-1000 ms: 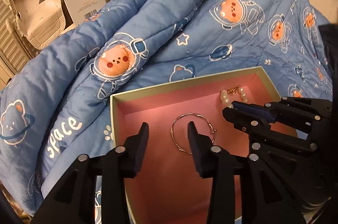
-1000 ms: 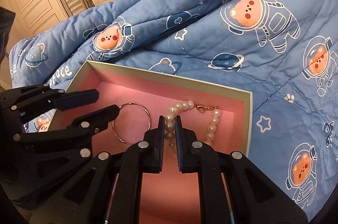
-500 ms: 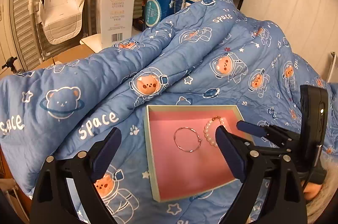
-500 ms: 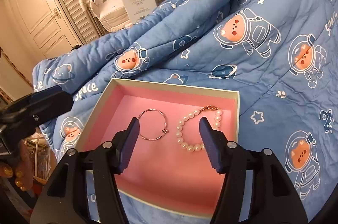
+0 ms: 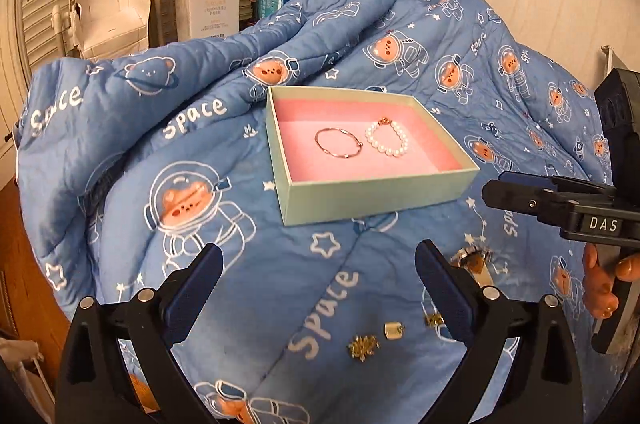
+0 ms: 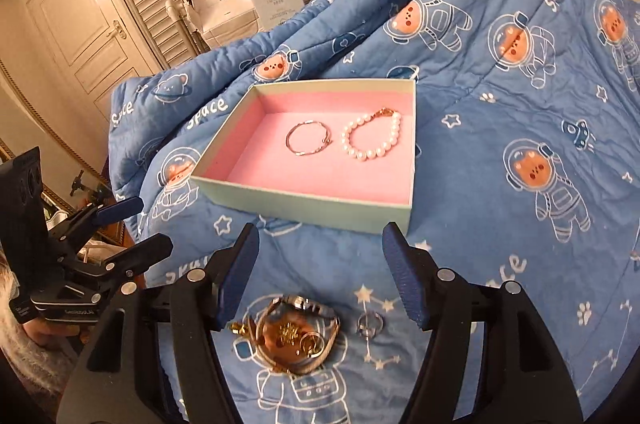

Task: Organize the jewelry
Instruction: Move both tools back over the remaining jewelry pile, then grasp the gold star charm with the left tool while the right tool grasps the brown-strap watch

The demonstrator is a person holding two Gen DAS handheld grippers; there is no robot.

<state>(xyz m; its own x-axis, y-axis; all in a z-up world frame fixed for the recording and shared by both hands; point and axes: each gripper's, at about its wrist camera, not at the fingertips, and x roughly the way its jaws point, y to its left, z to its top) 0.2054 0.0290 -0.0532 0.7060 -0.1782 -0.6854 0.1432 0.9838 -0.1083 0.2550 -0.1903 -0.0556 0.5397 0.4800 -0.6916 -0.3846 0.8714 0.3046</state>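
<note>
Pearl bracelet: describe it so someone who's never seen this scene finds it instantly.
On the blue astronaut-bear quilt sits an open pale green box with a pink lining. Two pieces lie inside it, side by side and apart. The white pearl bead bracelet with a gold clasp is the right one, a beaded loop; its neighbour is a thin plain metal bangle.

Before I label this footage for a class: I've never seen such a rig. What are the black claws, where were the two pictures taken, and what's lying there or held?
The claws are hand-held two-finger grippers, each carrying a fisheye camera looking along its fingers. One picture looks out from the left gripper, the other from the right gripper. Both are open and hold nothing. On the blue quilt sits a pink-lined box containing a thin bangle and a pearl bracelet. Loose jewelry and a small ring lie on the quilt.
</note>
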